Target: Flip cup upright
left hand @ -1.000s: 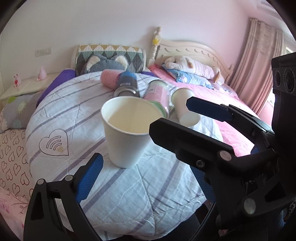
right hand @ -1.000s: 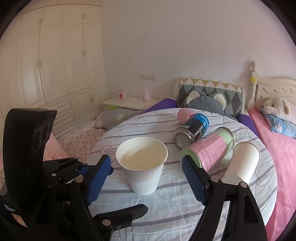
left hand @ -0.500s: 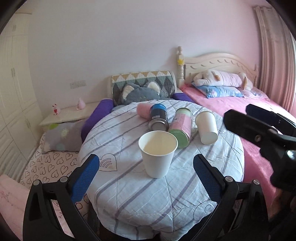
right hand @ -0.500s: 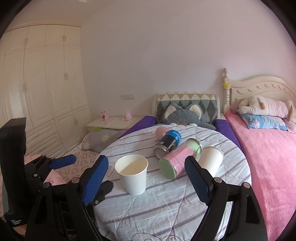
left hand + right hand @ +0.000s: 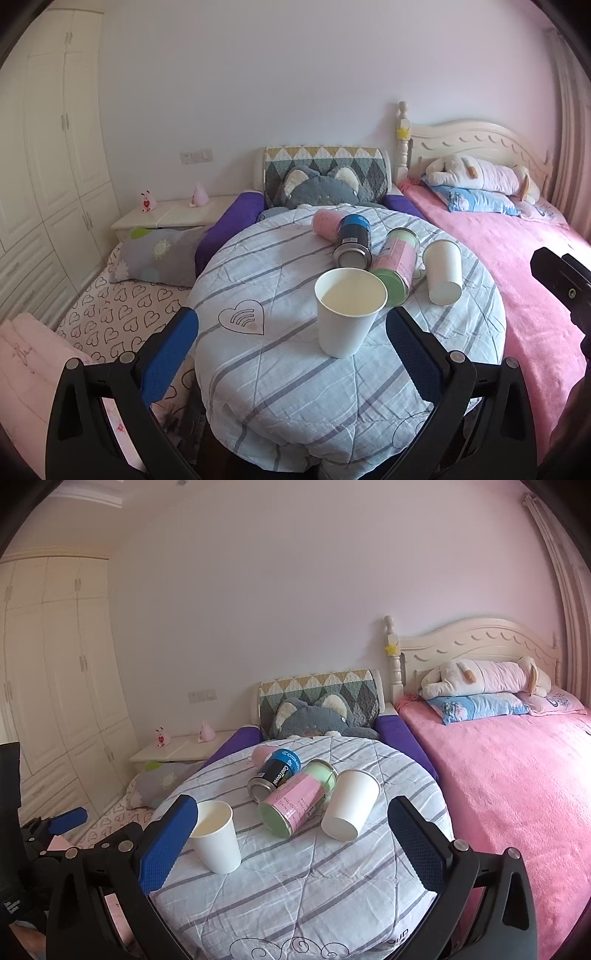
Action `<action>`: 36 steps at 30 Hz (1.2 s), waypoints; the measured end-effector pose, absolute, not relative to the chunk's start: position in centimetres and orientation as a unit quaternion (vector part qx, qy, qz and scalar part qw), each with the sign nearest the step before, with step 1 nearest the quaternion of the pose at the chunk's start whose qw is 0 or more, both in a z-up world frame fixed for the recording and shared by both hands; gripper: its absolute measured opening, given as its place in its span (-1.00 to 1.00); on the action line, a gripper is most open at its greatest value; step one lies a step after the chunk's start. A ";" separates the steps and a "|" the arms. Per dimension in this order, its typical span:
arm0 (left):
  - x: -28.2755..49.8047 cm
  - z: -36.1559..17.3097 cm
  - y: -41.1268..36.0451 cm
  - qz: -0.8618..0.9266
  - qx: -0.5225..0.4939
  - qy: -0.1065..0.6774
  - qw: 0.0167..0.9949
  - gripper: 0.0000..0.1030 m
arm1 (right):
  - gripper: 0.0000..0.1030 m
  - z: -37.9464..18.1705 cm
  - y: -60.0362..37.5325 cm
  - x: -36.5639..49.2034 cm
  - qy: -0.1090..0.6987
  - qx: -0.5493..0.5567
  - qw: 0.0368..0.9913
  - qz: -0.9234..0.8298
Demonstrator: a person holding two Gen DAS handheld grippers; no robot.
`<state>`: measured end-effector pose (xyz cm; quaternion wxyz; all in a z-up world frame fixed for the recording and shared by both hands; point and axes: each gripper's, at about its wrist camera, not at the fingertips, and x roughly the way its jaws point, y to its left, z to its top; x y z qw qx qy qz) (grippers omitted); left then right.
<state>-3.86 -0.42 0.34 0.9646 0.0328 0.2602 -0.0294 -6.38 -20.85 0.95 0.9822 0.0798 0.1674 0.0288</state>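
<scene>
Status: white paper cup (image 5: 347, 314) stands upright, mouth up, on striped round table (image 5: 258, 387), just ahead of left gripper (image 5: 291, 354), nearer its right finger. Second cup (image 5: 351, 805) lies tipped against pink-green can (image 5: 295, 801), betw. right gripper (image 5: 291, 838) fingers, well fwd. Both grippers: fingers spread, holding nothing. Judged: one cup done; tipped cup possibly left.

3 cans (image 5: 352, 240) lie on the striped round table (image 5: 280, 387).
</scene>
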 end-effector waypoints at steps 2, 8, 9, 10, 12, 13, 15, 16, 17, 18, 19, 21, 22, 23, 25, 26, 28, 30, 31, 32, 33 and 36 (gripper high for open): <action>-3.9 0.4 -0.8 -0.033 0.033 0.259 0.965 0.99 | 1.00 0.8 -21.1 -6.5 0.169 0.079 0.982 0.025; -3.9 0.2 -1.8 -0.035 0.043 0.262 0.964 0.99 | 1.00 0.4 -21.6 -6.6 0.171 0.080 0.982 0.013; -3.9 0.3 -1.9 -0.035 0.043 0.261 0.964 0.99 | 1.00 0.4 -21.7 -6.6 0.172 0.080 0.982 0.013; -3.9 0.3 -2.0 -0.036 0.044 0.261 0.964 0.99 | 1.00 0.3 -21.8 -6.6 0.173 0.080 0.982 0.012; -3.9 0.3 -2.1 -0.035 0.045 0.261 0.964 0.99 | 1.00 0.2 -21.8 -6.7 0.174 0.078 0.982 0.011; -3.9 0.3 -2.2 -0.033 0.048 0.259 0.964 0.99 | 1.00 0.2 -21.8 -6.7 0.174 0.078 0.982 0.010; -3.9 0.2 -2.2 -0.035 0.048 0.260 0.964 0.99 | 1.00 0.2 -21.8 -6.8 0.174 0.078 0.982 0.012; -3.9 0.2 -2.2 -0.037 0.046 0.262 0.963 0.99 | 1.00 0.2 -21.9 -6.7 0.174 0.078 0.982 0.012; -3.9 0.1 -2.2 -0.037 0.046 0.263 0.963 0.99 | 1.00 0.2 -21.9 -6.7 0.174 0.077 0.982 0.012; -3.9 0.1 -2.3 -0.037 0.046 0.262 0.963 0.99 | 1.00 0.2 -21.9 -6.7 0.175 0.077 0.982 0.012; -3.9 0.1 -2.3 -0.037 0.047 0.261 0.963 0.99 | 1.00 0.3 -21.9 -6.7 0.175 0.076 0.982 0.013; -3.9 0.2 -2.2 -0.037 0.047 0.258 0.964 0.99 | 1.00 0.3 -21.9 -6.7 0.175 0.075 0.982 0.014; -3.9 0.2 -2.2 -0.037 0.046 0.256 0.965 0.99 | 1.00 0.3 -21.8 -6.7 0.176 0.074 0.981 0.014; -3.9 0.3 -2.3 -0.036 0.045 0.254 0.966 0.99 | 1.00 0.3 -21.8 -6.7 0.176 0.074 0.981 0.014; -4.0 0.3 -2.3 -0.034 0.045 0.251 0.966 0.99 | 1.00 0.3 -21.8 -6.7 0.176 0.074 0.981 0.015; -3.9 0.3 -2.3 -0.034 0.044 0.250 0.967 0.99 | 1.00 0.3 -21.8 -6.7 0.176 0.073 0.981 0.015; -3.8 0.3 -2.3 -0.035 0.043 0.252 0.966 0.99 | 1.00 0.3 -21.8 -6.6 0.176 0.074 0.981 0.017; -3.8 0.3 -2.4 -0.034 0.040 0.252 0.966 0.99 | 1.00 0.3 -21.7 -6.5 0.177 0.073 0.981 0.018; -3.7 0.3 -2.4 -0.034 0.040 0.251 0.967 0.99 | 1.00 0.2 -21.6 -6.4 0.178 0.071 0.981 0.020; -3.7 0.3 -2.4 -0.034 0.039 0.251 0.967 0.99 | 1.00 0.2 -21.6 -6.4 0.179 0.069 0.981 0.020; -3.7 0.3 -2.4 -0.034 0.038 0.249 0.967 0.99 | 1.00 0.2 -21.5 -6.3 0.179 0.068 0.981 0.021; -3.7 0.2 -2.4 -0.035 0.038 0.249 0.967 0.99 | 1.00 0.1 -21.3 -6.2 0.180 0.062 0.981 0.022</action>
